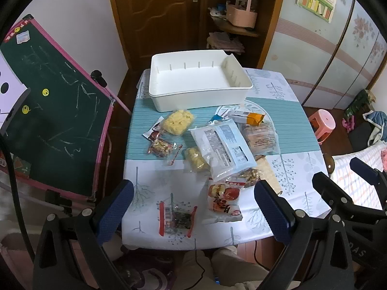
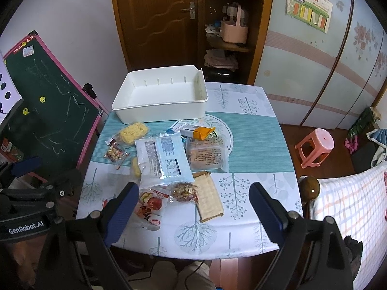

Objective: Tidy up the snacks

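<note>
So far nothing has been sorted: the white bin [image 1: 200,91] at the far end of the table [image 1: 290,120] is seen bare inside, while every snack lies loose on the cloth in front of it, among them a yellow puff bag [image 1: 177,122], a large blue-and-white pack [image 1: 223,148], a red apple-print packet [image 1: 223,199] and a wafer bar [image 2: 209,197]. Both the left gripper [image 1: 193,213] and the right gripper [image 2: 193,211] are held wide apart and empty above the near edge, so the whole pile is judged left to be moved into the bin.
</note>
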Tool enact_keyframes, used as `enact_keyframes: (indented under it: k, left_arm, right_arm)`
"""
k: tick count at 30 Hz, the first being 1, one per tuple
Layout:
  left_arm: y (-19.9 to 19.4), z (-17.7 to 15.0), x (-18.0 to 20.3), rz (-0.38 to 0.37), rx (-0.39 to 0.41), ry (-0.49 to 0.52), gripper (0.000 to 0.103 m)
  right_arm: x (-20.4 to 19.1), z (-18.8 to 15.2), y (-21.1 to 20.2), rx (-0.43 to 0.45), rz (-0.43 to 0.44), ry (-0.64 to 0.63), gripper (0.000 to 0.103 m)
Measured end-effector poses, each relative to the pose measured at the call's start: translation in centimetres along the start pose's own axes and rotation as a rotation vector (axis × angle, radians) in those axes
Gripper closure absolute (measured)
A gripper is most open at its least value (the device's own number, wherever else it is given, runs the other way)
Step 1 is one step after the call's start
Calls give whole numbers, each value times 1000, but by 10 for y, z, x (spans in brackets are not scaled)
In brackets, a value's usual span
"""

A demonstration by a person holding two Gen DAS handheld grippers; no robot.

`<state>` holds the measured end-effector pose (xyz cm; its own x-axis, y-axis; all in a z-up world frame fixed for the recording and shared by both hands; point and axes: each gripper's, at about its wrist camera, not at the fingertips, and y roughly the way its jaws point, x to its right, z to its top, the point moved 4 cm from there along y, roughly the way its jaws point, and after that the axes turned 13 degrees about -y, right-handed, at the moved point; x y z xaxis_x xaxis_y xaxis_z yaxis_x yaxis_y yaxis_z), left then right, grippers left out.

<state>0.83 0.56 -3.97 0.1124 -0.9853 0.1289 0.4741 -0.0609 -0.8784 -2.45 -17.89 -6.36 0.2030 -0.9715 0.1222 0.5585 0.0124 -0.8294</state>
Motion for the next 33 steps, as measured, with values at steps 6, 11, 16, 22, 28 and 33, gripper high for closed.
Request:
enact_keyframes:
  k: [6, 11, 16, 22, 28, 33]
  left_arm:
    - [0, 1, -7, 6, -2, -9, 4]
    - [2, 2, -11, 11, -7, -20, 4]
    - [7, 1, -15, 18, -20, -33, 4]
    - [18, 1, -19, 20, -43, -42, 4]
    - [34, 0, -27, 10, -78, -59, 4]
    - [54, -2, -40, 33, -115, -86, 4]
  right_arm:
    - [-8, 3, 0, 1, 1, -15, 10]
    - [-11, 3, 3, -6, 14, -20, 10]
    - [-18, 5, 8, -12, 33, -38, 10]
    - [-22, 5, 18, -39, 37, -50, 10]
    - [-25, 5, 35, -84, 58, -57, 10]
    - [-28, 3, 56, -129, 74, -70, 11]
